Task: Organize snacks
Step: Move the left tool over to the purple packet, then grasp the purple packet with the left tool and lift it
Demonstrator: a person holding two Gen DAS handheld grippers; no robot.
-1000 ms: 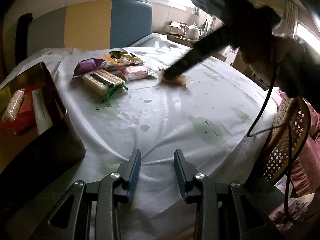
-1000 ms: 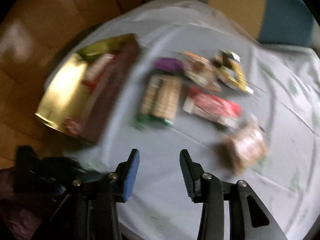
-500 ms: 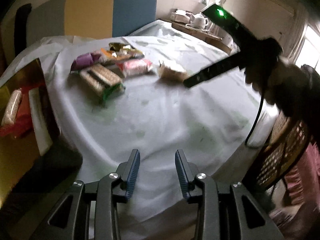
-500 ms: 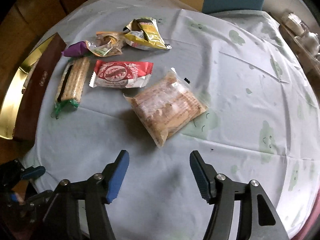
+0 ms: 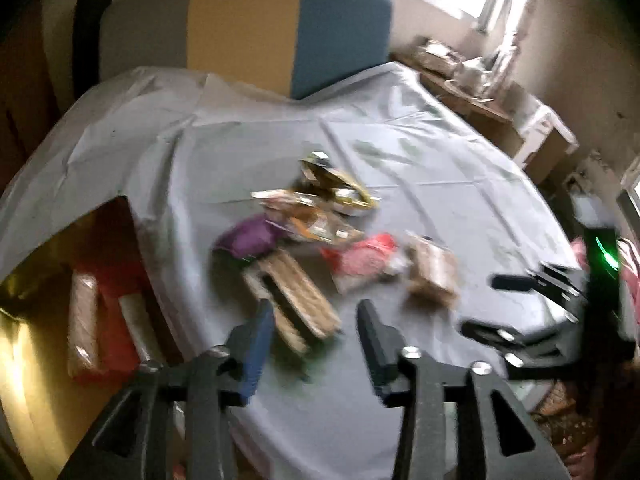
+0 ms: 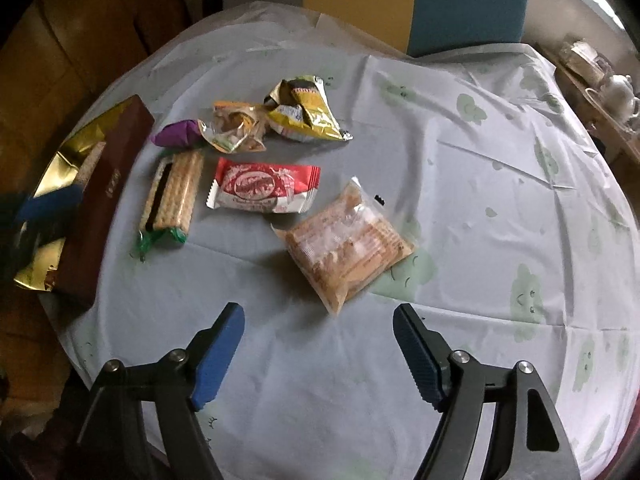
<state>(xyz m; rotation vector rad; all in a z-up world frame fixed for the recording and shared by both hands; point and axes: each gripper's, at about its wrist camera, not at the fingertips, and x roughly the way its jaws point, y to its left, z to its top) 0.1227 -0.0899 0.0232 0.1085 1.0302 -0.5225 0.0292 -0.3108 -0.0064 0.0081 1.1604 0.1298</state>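
In the right wrist view, the right gripper (image 6: 318, 344) occupies the bottom of the frame with its blue-padded fingers spread wide and nothing between them, above the pale tablecloth (image 6: 500, 208). The clear-wrapped biscuit pack (image 6: 348, 242) lies just above the gap between the fingers, at frame centre, tilted diagonally. Touching or just beside its upper left corner lies the red-and-white wrapper (image 6: 264, 188). Left of that, the long cracker pack (image 6: 172, 196) with a green end lies lengthwise. Above these, in the upper middle of the frame, the purple packet (image 6: 176, 134), the crumpled clear-orange wrapper (image 6: 234, 128) and the yellow foil packet (image 6: 304, 114) form a close row. The dark red box (image 6: 104, 204) with a gold lining stands at the left edge of the table. The left wrist view is motion-blurred. The left gripper (image 5: 316, 340) sits at bottom centre, fingers apart and holding nothing, with the cracker pack just above the gap. The box (image 5: 92, 304) at lower left already contains several packets.
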